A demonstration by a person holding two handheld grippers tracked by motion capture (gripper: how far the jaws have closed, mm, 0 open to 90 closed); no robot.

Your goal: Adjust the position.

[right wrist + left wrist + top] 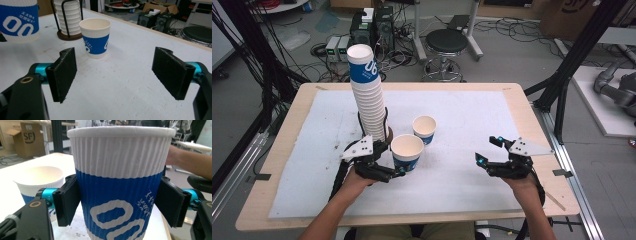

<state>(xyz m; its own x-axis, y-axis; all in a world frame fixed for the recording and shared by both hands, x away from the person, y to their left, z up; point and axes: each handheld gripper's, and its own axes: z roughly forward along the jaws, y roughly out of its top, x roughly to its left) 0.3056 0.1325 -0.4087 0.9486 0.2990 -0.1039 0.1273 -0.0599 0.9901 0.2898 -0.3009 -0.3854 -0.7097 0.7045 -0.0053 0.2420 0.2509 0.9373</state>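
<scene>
The left hand-held gripper (399, 171) clamps the paper cup (407, 152) upright, mouth upward.

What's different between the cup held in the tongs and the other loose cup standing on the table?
The held cup is clamped between the left tongs; the standing cup is touched by nothing. The held cup is nearer the person, the standing cup farther back on the white mat. In the right gripper view the held cup looks lifted off the mat, while the standing cup rests on it. Both are upright, ribbed white with a blue band.

Ribbed matt paper cup (120, 182); rough matt black gripper (117, 72) pads.
</scene>
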